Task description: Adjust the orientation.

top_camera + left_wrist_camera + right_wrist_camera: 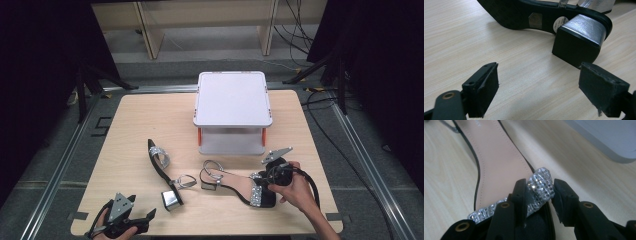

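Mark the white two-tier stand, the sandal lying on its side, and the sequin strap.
white stand (pixel 232 97), high view, top shelf surface.
side-lying sandal (pixel 159 167), high view, black sole edge.
sequin strap (pixel 541 185), right gripper view, raised loop between the fingers.

Place: a lab or recording studio, not a home
Worktop: bare pale wood worktop (pixel 150 120) set within metal rails (pixel 60 165) on a grey floor
Surround: black curtains (pixel 45 65) at both sides
Cabling: loose black cables (pixel 300 30) trailing over the floor (behind and right)

Pale matt wood-grain table (pixel 150 115); glittery sequinned sandal strap (pixel 540 186); glossy silver heel (pixel 584 27).
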Demonstrator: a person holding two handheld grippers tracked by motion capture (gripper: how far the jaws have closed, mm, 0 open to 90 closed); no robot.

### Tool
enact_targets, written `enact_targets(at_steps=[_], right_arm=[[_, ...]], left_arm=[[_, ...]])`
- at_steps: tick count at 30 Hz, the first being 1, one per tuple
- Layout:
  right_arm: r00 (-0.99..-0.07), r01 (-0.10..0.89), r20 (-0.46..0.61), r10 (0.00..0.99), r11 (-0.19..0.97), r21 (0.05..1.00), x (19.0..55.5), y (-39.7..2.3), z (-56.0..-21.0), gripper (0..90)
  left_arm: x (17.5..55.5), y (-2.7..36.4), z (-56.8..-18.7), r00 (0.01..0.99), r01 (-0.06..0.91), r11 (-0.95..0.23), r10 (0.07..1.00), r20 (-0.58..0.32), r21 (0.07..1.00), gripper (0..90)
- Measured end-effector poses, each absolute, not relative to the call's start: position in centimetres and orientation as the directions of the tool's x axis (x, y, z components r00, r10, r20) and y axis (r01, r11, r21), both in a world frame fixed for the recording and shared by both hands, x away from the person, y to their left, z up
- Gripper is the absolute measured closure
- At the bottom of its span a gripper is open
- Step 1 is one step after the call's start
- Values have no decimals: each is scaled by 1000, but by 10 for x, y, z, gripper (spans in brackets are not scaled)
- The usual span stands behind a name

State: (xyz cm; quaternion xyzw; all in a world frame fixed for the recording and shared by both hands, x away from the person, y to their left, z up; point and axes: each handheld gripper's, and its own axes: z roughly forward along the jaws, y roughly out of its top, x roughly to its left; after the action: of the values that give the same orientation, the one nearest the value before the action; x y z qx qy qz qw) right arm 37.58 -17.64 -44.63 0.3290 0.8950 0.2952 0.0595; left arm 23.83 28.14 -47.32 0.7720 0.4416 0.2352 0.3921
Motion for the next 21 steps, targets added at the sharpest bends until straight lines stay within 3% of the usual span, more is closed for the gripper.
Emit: enact_targets(at_steps=[3,4,5,6,8,11,12,15,17,21], right_arm=[[-743,611,135,656,581,538,375,-174,-444,601],[-720,618,119,684,553,559,371,-176,-442,492],[-720,618,119,684,553,559,371,-176,-442,492],[-684,623,112,720,498,603,362,-178,-438,365],[-638,655,153,755,426,624,351,-176,-438,260],[-624,669,160,765,417,615,341,-170,-445,246],[-621,679,161,767,423,600,334,-161,-453,200],[-632,670,120,766,462,581,330,-157,-457,242],[-624,675,126,771,451,584,328,-157,-457,313],[-662,642,107,742,488,591,336,-166,-455,435]], left_arm=[[239,282,-473,502,496,-307,865,21,812,159],[238,282,-473,500,498,-305,866,18,812,159],[238,282,-473,500,498,-305,866,18,812,159],[238,281,-473,503,495,-303,864,16,814,158],[238,281,-472,504,494,-307,863,20,813,159],[239,282,-472,518,486,-341,854,49,805,158],[238,281,-471,513,486,-320,858,31,813,158],[237,281,-471,505,490,-303,863,17,818,159],[239,283,-471,521,481,-344,852,53,806,158],[237,280,-471,508,488,-304,861,17,818,158]])
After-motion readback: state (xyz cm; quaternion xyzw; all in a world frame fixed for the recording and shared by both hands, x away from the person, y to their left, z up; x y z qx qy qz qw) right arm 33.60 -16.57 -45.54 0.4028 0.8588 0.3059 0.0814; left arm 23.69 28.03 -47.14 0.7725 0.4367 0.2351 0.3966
